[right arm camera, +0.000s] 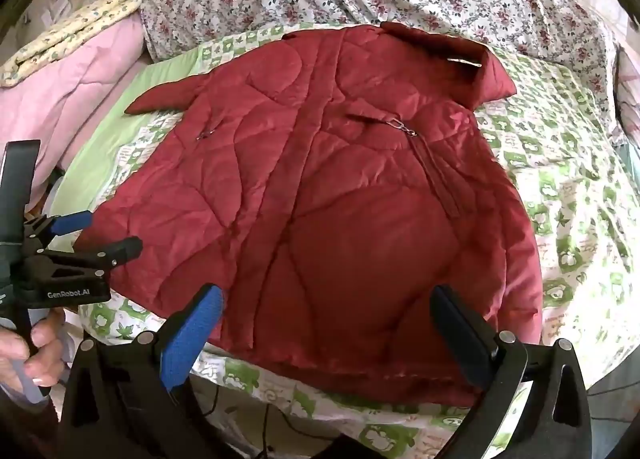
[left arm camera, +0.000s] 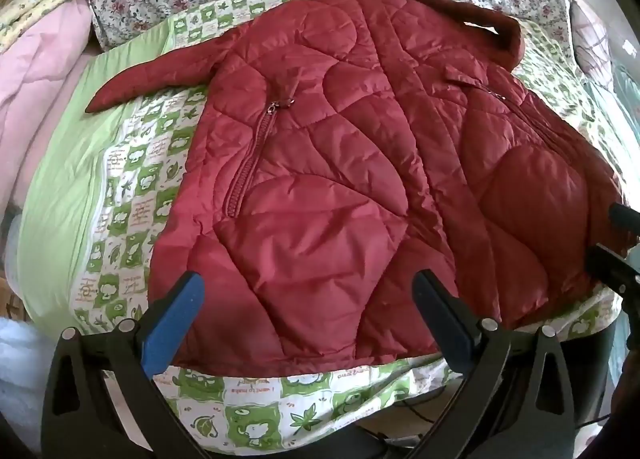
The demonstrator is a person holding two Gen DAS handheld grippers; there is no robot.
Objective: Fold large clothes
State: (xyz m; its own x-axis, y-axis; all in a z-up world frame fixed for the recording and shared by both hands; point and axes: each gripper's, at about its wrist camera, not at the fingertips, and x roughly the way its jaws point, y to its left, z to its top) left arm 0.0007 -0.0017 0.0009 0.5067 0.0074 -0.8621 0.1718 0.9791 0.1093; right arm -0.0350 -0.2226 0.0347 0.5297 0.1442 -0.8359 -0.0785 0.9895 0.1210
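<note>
— Red and quilted, one jacket (left arm camera: pixel 340 163) lay flat on the green-checked sheet (left arm camera: pixel 120 195) in the left wrist view, collar away, hem nearest; the left gripper (left arm camera: pixel 308 319) hovered spread above that hem.

— From the right wrist, the right gripper (right arm camera: pixel 326 323) gaped too, empty, over the same hem. Two zipped pockets showed.
</note>
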